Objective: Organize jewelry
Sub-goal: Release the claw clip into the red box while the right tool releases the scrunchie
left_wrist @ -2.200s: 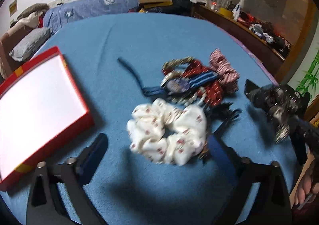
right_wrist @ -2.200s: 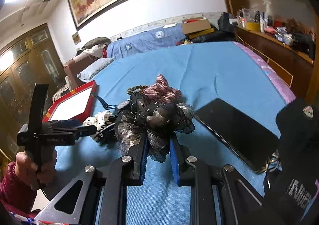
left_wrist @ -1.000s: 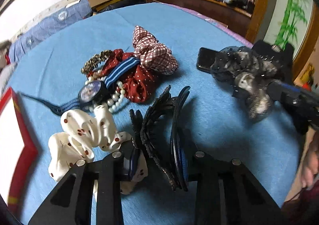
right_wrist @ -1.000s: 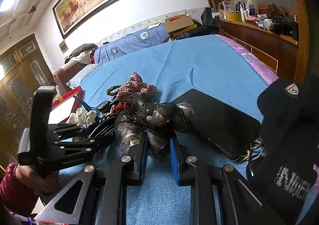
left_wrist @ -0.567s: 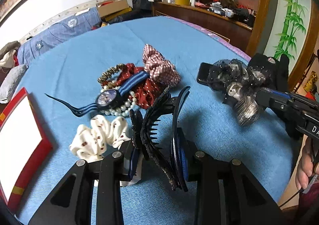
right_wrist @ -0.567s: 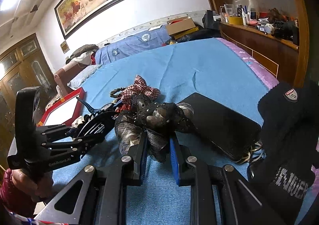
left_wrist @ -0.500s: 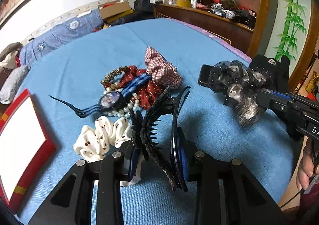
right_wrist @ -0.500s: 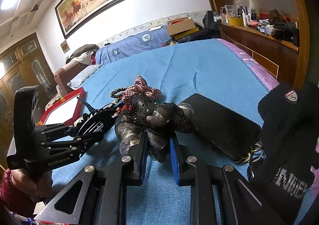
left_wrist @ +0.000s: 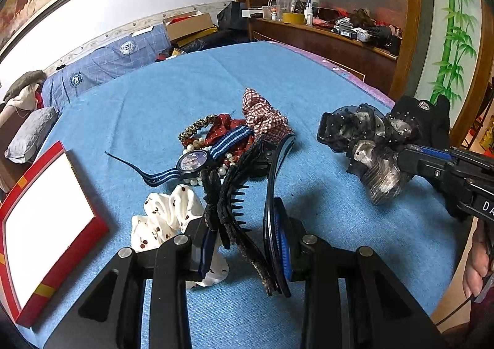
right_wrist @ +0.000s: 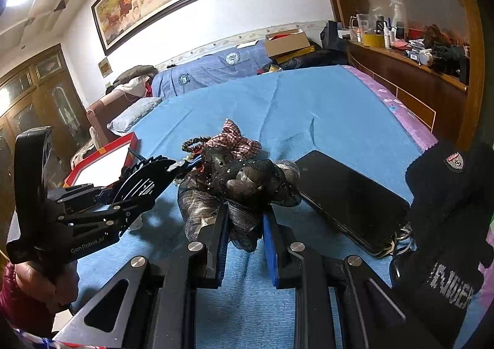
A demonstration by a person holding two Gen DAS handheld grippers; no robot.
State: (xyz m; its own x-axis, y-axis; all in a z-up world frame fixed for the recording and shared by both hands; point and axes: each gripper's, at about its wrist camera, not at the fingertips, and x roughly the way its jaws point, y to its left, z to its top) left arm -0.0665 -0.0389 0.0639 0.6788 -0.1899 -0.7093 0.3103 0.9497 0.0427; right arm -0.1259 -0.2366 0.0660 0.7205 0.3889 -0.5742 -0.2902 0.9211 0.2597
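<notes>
The blue bedcover (left_wrist: pixel 308 95) served as the work surface. At its left edge lay the red tray (left_wrist: pixel 98 227), white-lined and holding nothing that could be seen; in my judgement the sorting was at an early stage, with no item yet deposited.

Most of the pile remained loose at the centre of the cover: a white spotted scrunchie (left_wrist: pixel 166 213), a red dotted scrunchie (left_wrist: pixel 222 129), a checked scrunchie (left_wrist: pixel 262 115), a watch with striped strap (left_wrist: pixel 193 160), pearl beads (left_wrist: pixel 197 142) and a braided hair tie (left_wrist: pixel 196 126), all touching or overlapping.

Two items were lifted clear. The right gripper (right_wrist: pixel 245 227) was clamped on a black and silver mesh bow (right_wrist: pixel 244 182), its gathered middle pinched between the pads and its lobes spreading past the fingertips. The left gripper (left_wrist: pixel 244 231) was closed on a black toothed hair clip (left_wrist: pixel 247 182), which stood upright between the fingers, projecting forward above the white scrunchie.

Both remained to be carried to the tray, which lay well apart.
</notes>
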